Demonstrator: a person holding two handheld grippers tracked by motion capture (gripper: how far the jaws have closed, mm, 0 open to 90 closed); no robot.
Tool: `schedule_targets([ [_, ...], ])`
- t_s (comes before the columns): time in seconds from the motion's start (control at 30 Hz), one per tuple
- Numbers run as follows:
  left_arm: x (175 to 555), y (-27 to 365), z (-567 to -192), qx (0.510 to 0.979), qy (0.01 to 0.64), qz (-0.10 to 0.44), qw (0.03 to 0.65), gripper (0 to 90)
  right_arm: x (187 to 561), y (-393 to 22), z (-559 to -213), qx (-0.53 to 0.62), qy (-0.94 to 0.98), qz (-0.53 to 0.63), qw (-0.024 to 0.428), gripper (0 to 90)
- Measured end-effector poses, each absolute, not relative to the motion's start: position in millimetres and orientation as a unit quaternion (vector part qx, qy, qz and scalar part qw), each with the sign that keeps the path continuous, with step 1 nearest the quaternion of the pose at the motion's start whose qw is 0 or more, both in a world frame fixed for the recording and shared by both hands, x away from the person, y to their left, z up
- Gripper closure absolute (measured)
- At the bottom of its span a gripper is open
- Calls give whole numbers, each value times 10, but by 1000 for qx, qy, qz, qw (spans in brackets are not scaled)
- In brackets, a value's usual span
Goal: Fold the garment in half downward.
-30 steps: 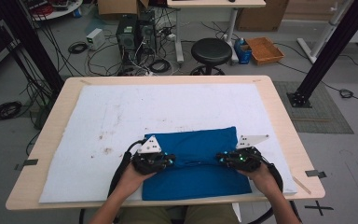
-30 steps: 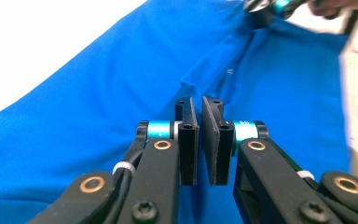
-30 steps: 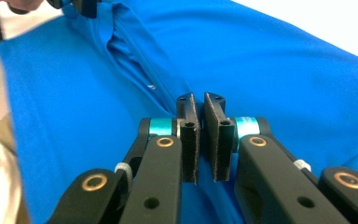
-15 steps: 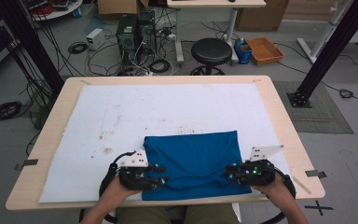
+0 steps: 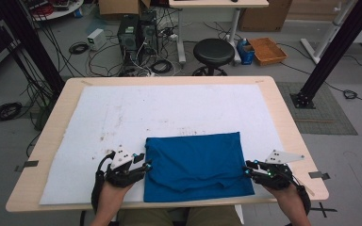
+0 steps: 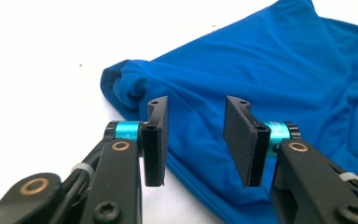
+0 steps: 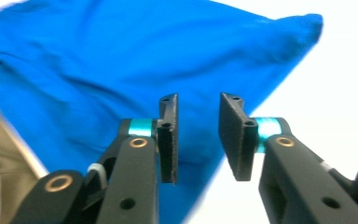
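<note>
A folded blue cloth [image 5: 195,165] lies flat on the white mat near the table's front edge. My left gripper [image 5: 145,165] rests at the cloth's left edge, and my right gripper [image 5: 246,170] at its right edge. Both point inward at it. In the left gripper view the left gripper [image 6: 195,140] is open after its jaws have just been opening; the cloth [image 6: 270,70] lies beyond and under the gap, not pinched. In the right gripper view the right gripper [image 7: 198,137] is open too, its jaws just opened further, with the cloth [image 7: 88,70] behind them.
A white mat [image 5: 122,113] covers most of the wooden table [image 5: 290,127]. On the floor beyond the far edge are a black stool [image 5: 212,49], computer towers [image 5: 134,33], loose cables and an orange tray [image 5: 266,49]. Black frame posts stand at both sides.
Both grippers have let go of the cloth, opened, and slid apart toward its left and right edges and nearer the front edge. The cloth now lies flat and folded.
</note>
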State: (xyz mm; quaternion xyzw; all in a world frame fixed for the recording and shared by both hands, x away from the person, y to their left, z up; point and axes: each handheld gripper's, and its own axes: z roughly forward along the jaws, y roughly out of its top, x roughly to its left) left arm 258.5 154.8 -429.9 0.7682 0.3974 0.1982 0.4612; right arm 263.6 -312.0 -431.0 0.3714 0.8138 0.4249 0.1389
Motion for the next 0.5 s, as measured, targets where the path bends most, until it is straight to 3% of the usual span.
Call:
schedule_targets([
  [0.23,2599,1469,-4445,785,398,189,435,579,2672,-3028,-4436,361,832,397,139,625],
  [0.4,2568,1375,-4498,803,380,212,407,657,2671,-2954,-4468,342,851,371,146,767],
  [0.5,2514,1325,-4485,805,366,217,413,653,2668,-2952,-4470,340,852,370,147,772],
])
